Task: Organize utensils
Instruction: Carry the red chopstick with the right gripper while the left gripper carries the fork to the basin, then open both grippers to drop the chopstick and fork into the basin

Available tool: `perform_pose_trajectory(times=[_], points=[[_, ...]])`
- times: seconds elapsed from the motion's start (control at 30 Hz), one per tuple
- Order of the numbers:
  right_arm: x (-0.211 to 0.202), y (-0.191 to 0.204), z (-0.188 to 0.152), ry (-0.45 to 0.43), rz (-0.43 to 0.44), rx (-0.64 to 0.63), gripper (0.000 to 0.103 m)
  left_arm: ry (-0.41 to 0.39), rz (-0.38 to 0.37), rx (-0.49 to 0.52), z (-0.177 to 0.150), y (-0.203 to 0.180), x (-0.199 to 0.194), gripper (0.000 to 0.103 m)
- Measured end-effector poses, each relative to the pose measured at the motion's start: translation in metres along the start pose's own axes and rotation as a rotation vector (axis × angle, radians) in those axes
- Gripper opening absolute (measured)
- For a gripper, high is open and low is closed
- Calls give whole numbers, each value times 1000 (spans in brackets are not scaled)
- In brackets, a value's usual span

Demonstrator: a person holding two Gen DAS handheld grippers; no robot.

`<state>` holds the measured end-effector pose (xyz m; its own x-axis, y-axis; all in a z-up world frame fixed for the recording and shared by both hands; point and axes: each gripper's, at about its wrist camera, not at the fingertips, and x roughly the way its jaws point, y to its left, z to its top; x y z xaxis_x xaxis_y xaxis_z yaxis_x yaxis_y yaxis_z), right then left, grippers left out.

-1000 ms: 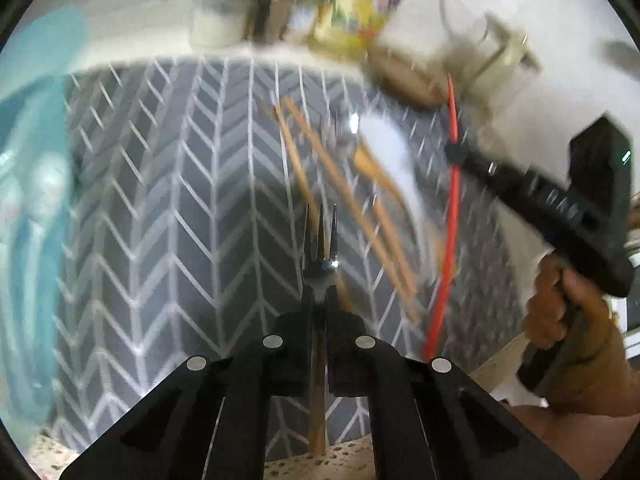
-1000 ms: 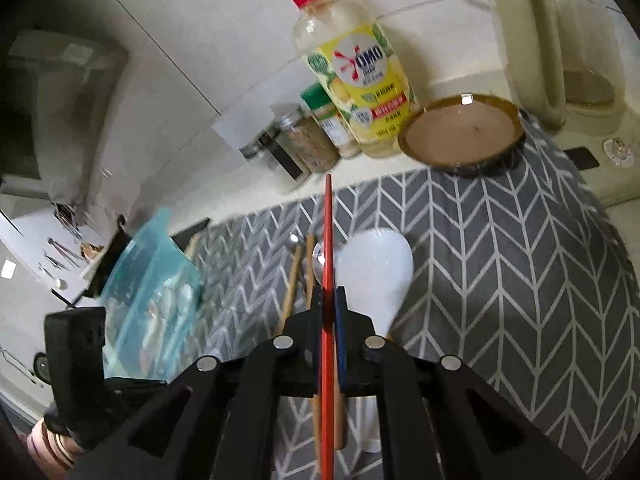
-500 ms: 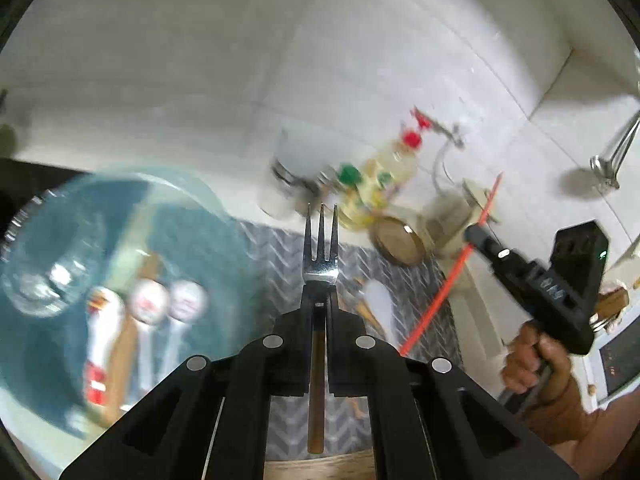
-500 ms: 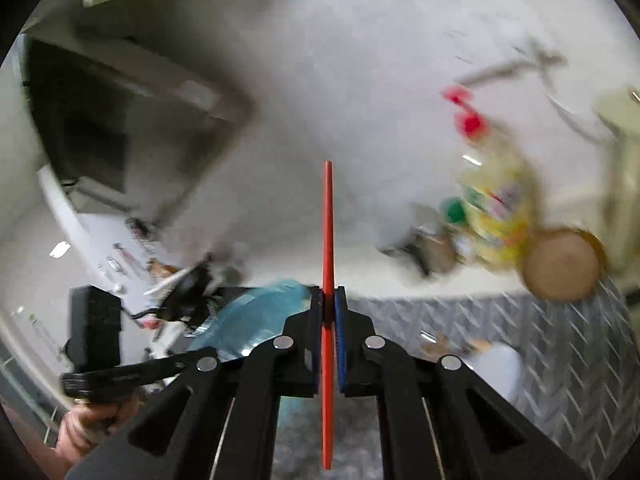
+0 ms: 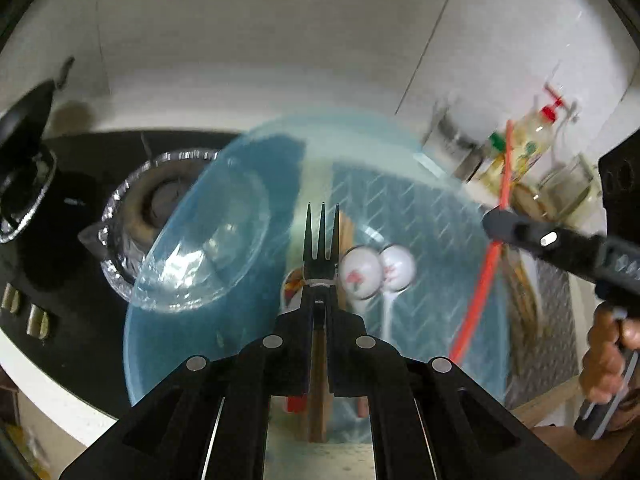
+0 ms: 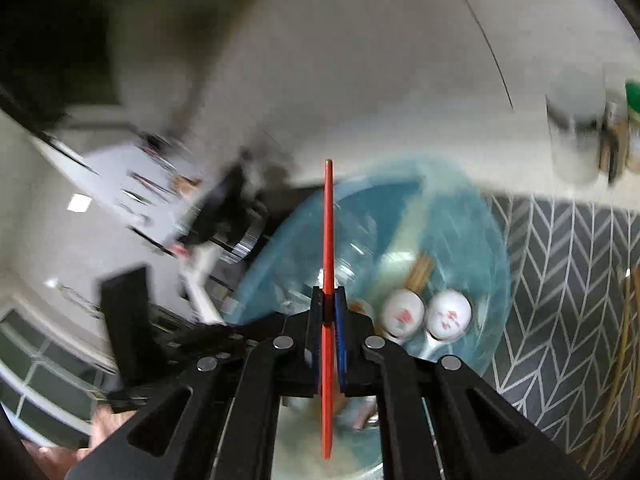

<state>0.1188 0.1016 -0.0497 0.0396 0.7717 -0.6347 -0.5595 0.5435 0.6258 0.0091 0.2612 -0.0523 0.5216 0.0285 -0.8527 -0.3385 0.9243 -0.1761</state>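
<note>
Two utensils are in transit over the blue tray (image 5: 180, 340). Left gripper (image 5: 320, 296) is pinching a fork (image 5: 321, 236) by its neck, tines forward, above the tray near two white spoons (image 5: 376, 270). Right gripper (image 6: 329, 312) is pinching a red stick (image 6: 328, 240), apparently a chopstick, above the same tray. Recommendation: lower each utensil flat beside the spoons, clear of the glass bowl (image 5: 204, 240), and release only once it rests, one hand at a time.

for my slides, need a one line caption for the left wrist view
Left gripper clamps a wooden-handled fork above a blue tub holding two white spoons.
</note>
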Motion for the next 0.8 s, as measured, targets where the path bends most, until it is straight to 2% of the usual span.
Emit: perform_pose_trajectory(times=[0.17,0.33,0.43,0.5,0.53,0.57,0.6,0.67,0.7,0.77,0.8], points=[[49,-6,10,119,-151,24,7,76,2,31,3,1,26,6],[78,-14,20,231,-224,24,12,133,9,17,10,0,43,8],[67,-13,32,177,-222,17,12,112,52,19,13,-6,35,19],[19,-10,38,31,-145,-13,12,73,57,30,16,-17,16,19],[-2,-12,38,-24,-119,-34,13,44,51,44,16,-26,3,23],[-25,-15,35,-78,-101,-55,22,16,43,58,16,-36,-9,29],[-57,-25,25,-148,-103,-80,43,-11,30,70,16,-46,-20,31],[-94,-58,2,-219,-151,-77,70,-74,-32,111,12,-78,-47,41],[-105,-84,-13,-204,-162,-47,69,-94,-71,136,10,-97,-57,45],[-109,-136,-42,-103,-180,33,69,-110,-140,189,8,-129,-64,57],[-111,-155,-54,-56,-204,72,69,-108,-170,216,6,-145,-63,58]])
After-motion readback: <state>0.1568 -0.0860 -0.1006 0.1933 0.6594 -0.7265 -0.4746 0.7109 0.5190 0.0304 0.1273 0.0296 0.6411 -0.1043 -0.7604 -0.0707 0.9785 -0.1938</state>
